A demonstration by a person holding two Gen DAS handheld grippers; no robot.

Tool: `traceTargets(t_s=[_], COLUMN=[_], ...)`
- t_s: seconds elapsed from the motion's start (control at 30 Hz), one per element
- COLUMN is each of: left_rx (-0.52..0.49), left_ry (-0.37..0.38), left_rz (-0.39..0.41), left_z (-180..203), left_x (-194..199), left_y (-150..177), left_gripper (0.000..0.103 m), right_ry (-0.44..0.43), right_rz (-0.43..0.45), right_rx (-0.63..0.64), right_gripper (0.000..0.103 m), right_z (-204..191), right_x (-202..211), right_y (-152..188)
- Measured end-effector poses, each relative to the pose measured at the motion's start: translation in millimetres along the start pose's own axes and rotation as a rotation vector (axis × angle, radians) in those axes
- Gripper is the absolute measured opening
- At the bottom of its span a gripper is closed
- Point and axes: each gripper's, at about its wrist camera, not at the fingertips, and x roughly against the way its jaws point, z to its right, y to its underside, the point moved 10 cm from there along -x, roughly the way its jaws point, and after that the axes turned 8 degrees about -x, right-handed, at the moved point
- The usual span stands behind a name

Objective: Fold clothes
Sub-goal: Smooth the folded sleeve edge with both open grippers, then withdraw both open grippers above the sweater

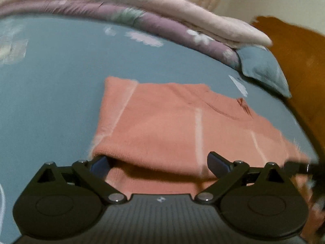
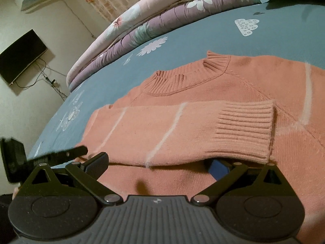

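I am holding both grippers low at the near edge of a salmon sweater (image 2: pixel 203 93) lying flat on the bed (image 1: pixel 50 85). The left gripper (image 1: pixel 158 162) is standing with its jaws spread wide; one fingertip (image 1: pixel 100 165) is tucking under a rolled fold of knit, the other is lying bare on top, and nothing is being pinched. The right gripper (image 2: pixel 156 163) is likewise spread wide, its far finger slipping out of sight beneath the sleeve (image 2: pixel 182 134), so neither tool is gripping cloth.

Just beyond the right gripper, that sleeve is lying crosswise over the body of the sweater, its ribbed cuff (image 2: pixel 243 130) resting on the chest. Farther on, the collar (image 2: pixel 191 75) is facing up and pointing toward the bedding.

I am judging the fold as partly done: one sleeve is already in, and in the left view the sweater's left side is looking doubled over into a straight edge. The other sleeve is running out of frame, so I cannot tell how it lies. The body is not yet folded end to end, which I am reading as the main work left.

Beyond the sweater, a folded quilt (image 2: pixel 130 32) is lying along the far side of the bed, with a screen (image 2: pixel 22 57) hanging on the wall behind.
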Motion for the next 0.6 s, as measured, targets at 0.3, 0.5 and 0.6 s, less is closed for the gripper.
traceTargets(t_s=[0.3, 0.5, 0.6], left_rx=[-0.065, -0.052, -0.123], left_ry=[0.082, 0.063, 0.055], left_rz=[0.105, -0.072, -0.085], left_z=[26, 20, 26], left_x=[44, -10, -6], left_y=[-42, -14, -5], left_gripper=[0.101, 0.101, 0.101], right_ry=[0.012, 0.033, 0.082], right_rz=[0.005, -0.009, -0.050], right_rx=[0.003, 0.024, 0.059], right_gripper=[0.103, 0.103, 0.103], right_z=[-1, -2, -1], right_x=[0, 6, 19], right_y=[3, 8, 16])
